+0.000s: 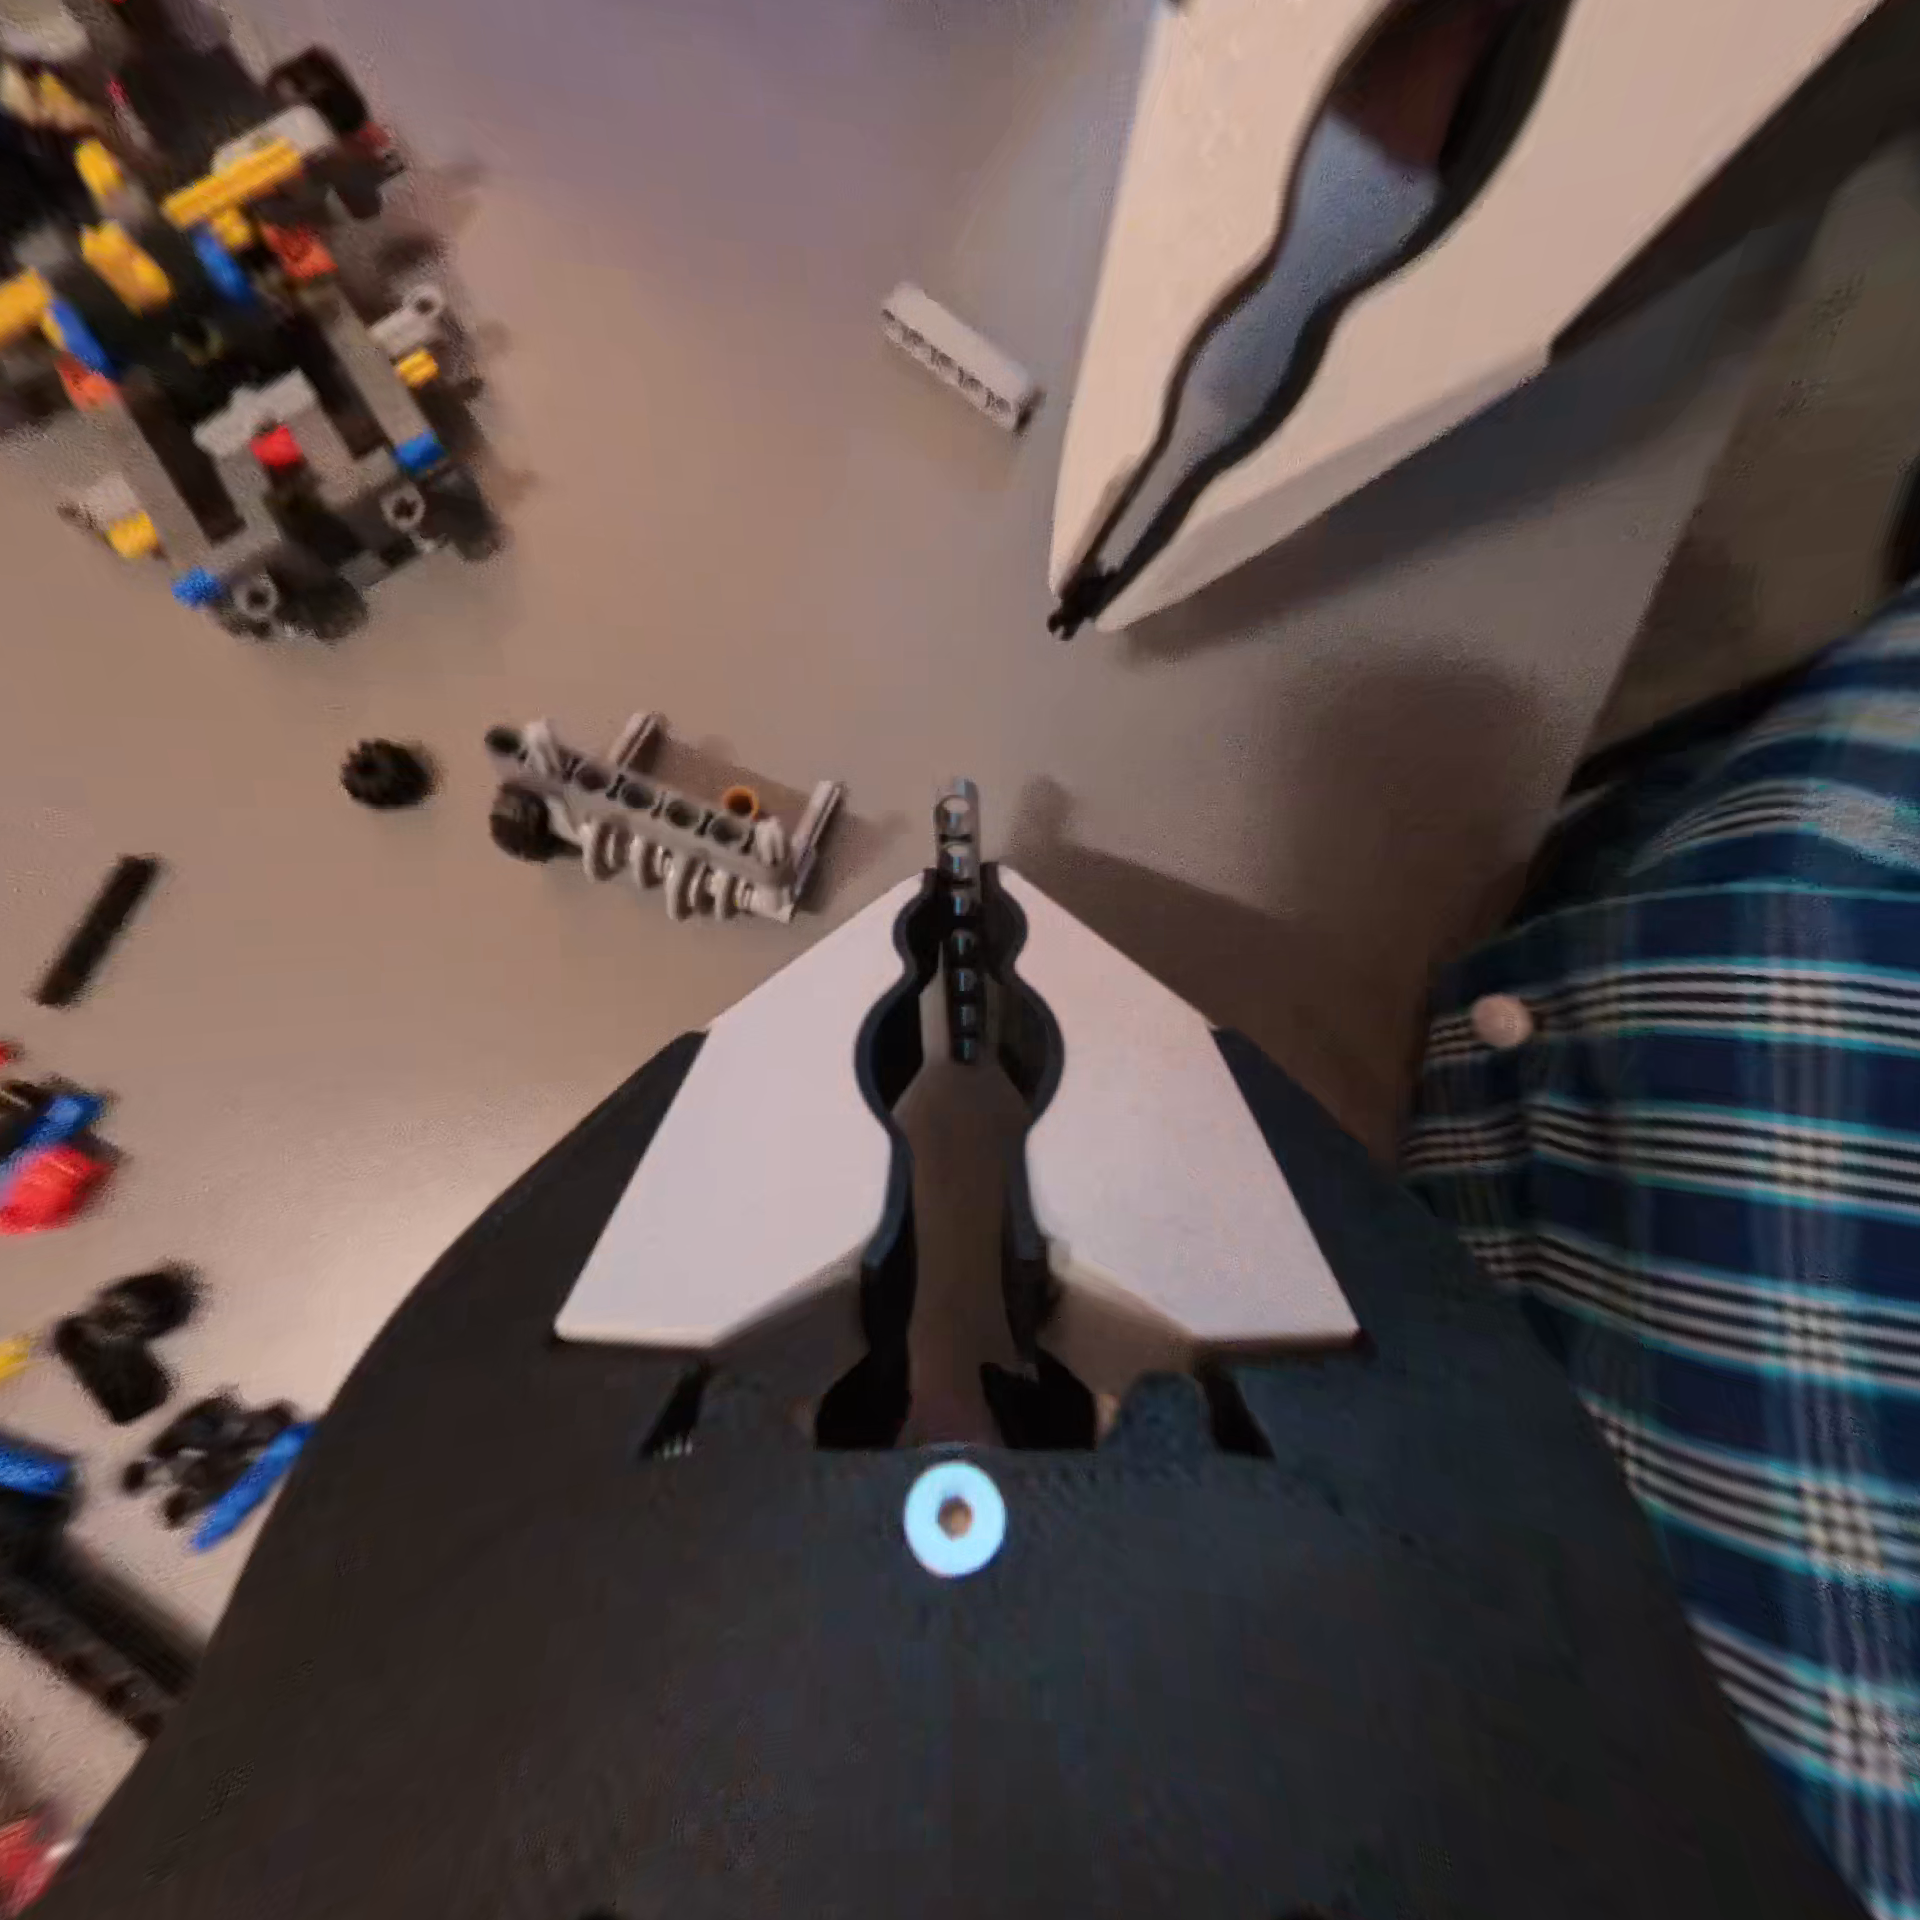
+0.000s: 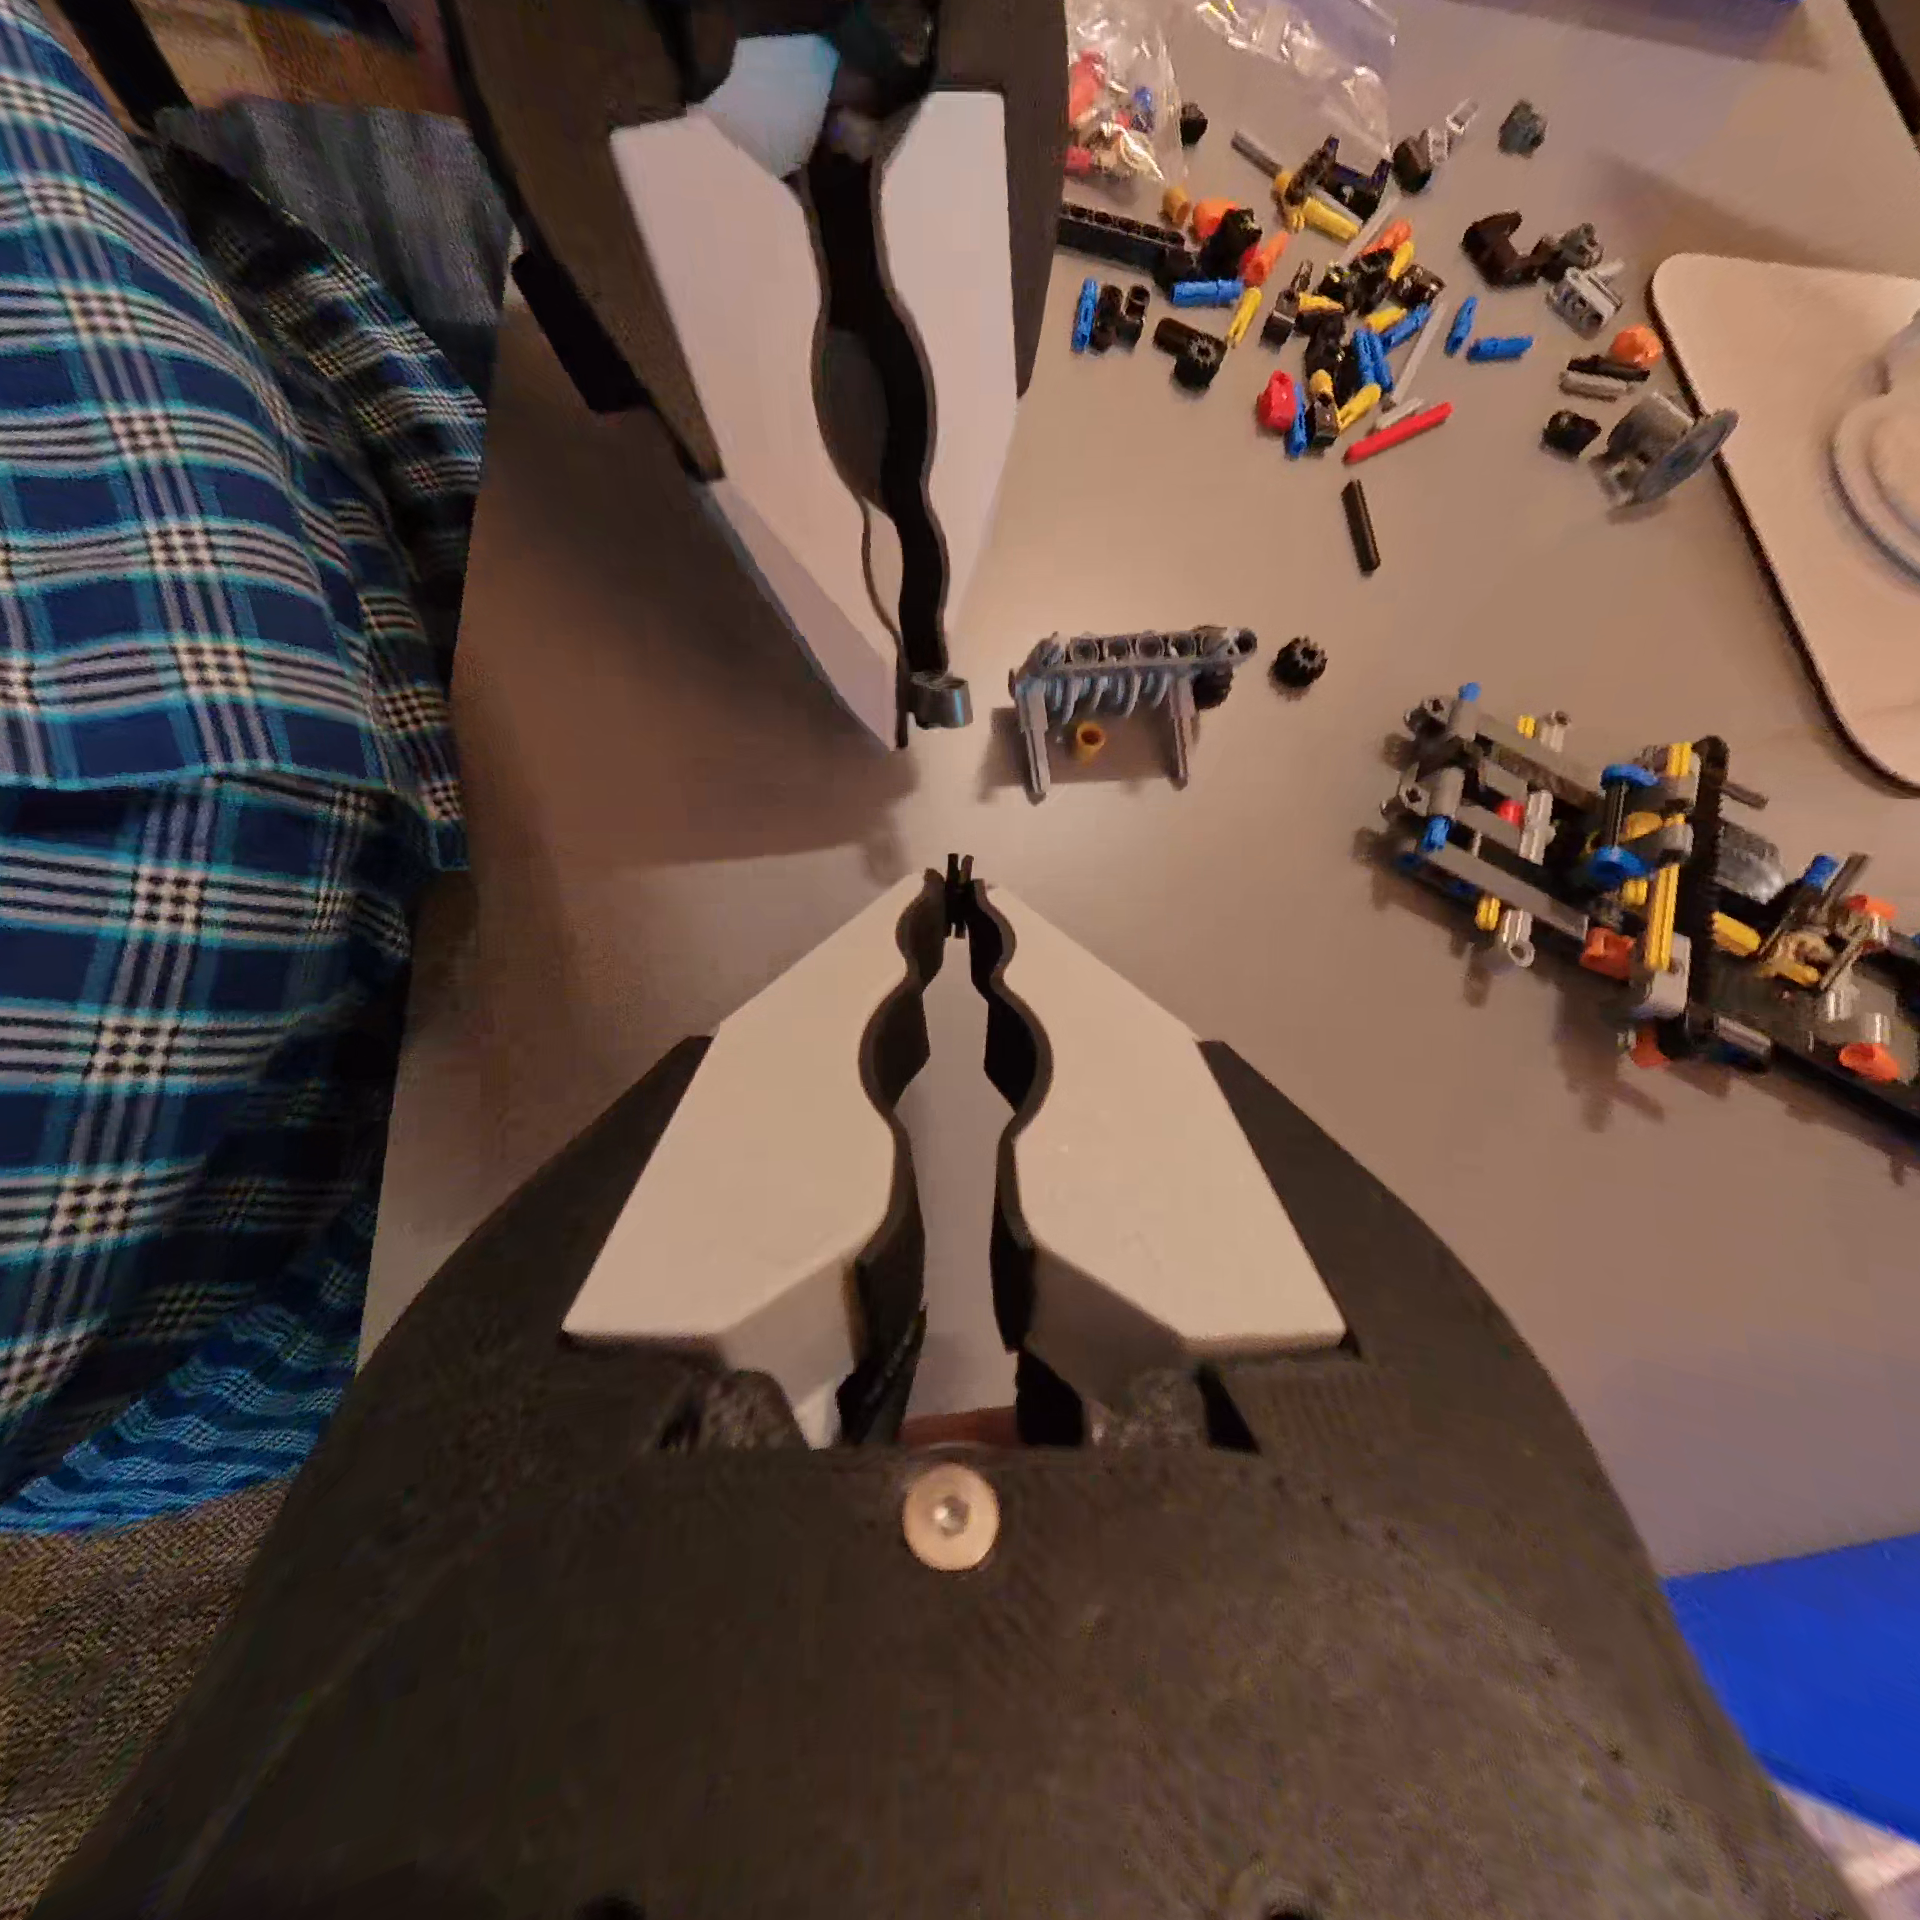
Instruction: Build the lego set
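Note:
My left gripper (image 1: 958,878) is shut on a dark grey beam with holes (image 1: 958,831), whose end sticks out past the tips; the beam also shows in the right wrist view (image 2: 940,704). My right gripper (image 2: 956,883) is shut on a small black pin (image 2: 956,871) at its tips. In the left wrist view the right gripper (image 1: 1070,608) hangs above and to the right with the pin (image 1: 1068,613). A small grey sub-assembly (image 1: 665,821) (image 2: 1122,691) lies on the table between them. The larger chassis build (image 1: 260,364) (image 2: 1662,883) lies farther off.
A black gear (image 1: 387,771) (image 2: 1296,661) lies beside the sub-assembly. A light grey beam (image 1: 961,355) lies alone. Several loose parts (image 2: 1340,312) are scattered at the back, with a black axle (image 2: 1361,525). A white board (image 2: 1766,436) sits right. A person's plaid sleeve (image 1: 1683,1195) (image 2: 187,623) is close. The larger chassis build (image 1: 260,364) is about equally far from each gripper, around 15 cm. Seen from the right wrist view (image 2: 1554,854) as well.

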The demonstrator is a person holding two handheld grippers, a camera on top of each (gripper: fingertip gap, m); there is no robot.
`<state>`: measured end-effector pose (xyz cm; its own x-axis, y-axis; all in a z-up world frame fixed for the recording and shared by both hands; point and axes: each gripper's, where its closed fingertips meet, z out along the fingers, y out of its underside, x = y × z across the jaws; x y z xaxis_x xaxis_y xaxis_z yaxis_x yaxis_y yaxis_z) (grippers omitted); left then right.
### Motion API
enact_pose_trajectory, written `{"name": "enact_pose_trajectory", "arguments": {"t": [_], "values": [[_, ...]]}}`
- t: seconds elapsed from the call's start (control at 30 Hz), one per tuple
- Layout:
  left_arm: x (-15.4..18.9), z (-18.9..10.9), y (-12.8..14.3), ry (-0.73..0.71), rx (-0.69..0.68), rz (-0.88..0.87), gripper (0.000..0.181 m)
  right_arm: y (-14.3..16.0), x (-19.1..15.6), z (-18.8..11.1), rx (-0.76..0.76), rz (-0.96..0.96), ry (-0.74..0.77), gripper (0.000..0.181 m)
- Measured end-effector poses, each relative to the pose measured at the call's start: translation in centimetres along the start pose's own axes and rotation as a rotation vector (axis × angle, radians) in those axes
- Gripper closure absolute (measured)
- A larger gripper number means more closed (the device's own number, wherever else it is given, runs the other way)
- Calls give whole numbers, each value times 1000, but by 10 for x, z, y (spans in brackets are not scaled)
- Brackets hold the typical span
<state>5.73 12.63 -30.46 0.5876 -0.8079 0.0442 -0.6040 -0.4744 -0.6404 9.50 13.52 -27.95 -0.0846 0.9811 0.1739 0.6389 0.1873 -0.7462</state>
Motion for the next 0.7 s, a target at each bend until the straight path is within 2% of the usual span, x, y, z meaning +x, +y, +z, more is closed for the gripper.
{"name": "enact_pose_trajectory", "arguments": {"t": [0.07, 0.1, 0.2, 0.4, 0.47, 0.57, 0.7], "values": [[8, 11, 3, -15, -92, 121, 177, 5, 2, -5, 2, 17, 19, 181], [11, 16, 1, -15, -96, 166, 177, 6, 3, -7, 9, 26, 25, 181], [15, 20, -4, 3, -119, 209, 176, 10, 1, -9, 17, 40, 29, 181], [11, 19, -6, -20, -104, 234, 160, 10, -1, -11, 69, 81, 19, 181], [5, 12, -14, -64, -41, 224, 155, 7, -2, -12, 99, 87, 12, 181], [9, -8, -47, -82, 175, 257, 161, -1, -2, -13, 141, 80, 8, 180], [15, -14, -62, 41, 298, 89, 170, -17, -3, -19, 182, -13, 58, 180]]}}
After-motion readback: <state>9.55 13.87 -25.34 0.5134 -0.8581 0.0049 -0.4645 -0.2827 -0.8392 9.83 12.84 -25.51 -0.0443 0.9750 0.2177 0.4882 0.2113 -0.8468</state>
